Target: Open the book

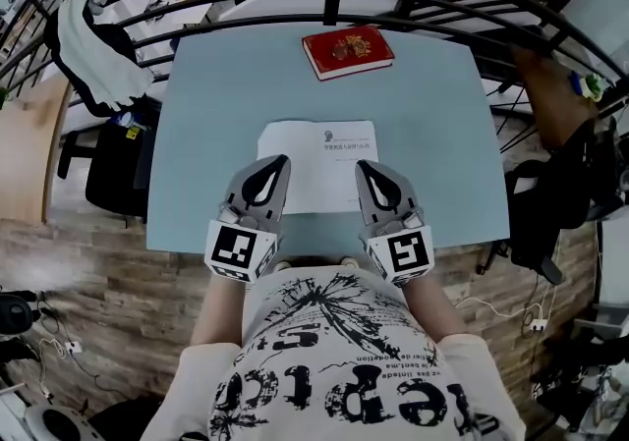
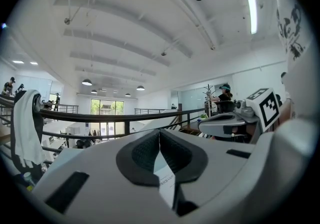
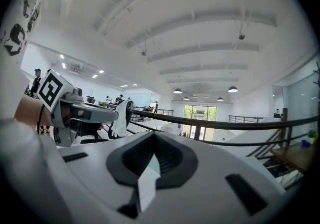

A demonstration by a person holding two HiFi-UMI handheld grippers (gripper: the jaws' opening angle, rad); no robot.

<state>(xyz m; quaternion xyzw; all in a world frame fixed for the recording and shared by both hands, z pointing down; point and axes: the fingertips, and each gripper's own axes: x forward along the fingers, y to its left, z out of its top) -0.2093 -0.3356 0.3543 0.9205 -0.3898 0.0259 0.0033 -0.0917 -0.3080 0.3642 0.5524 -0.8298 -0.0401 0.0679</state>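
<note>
Red book; white sheet, print illegible

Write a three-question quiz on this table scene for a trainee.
1. True or false: the red book lies closed near the far edge of the table.
2. Multiple choice: what lies on the table just ahead of both tools? A. white printed paper B. a mug C. a folded towel
3. Fill in the blank: the jaws of the left tool and the right tool are both ____ (open or shut).

Key: 1 true; 2 A; 3 shut.
</note>
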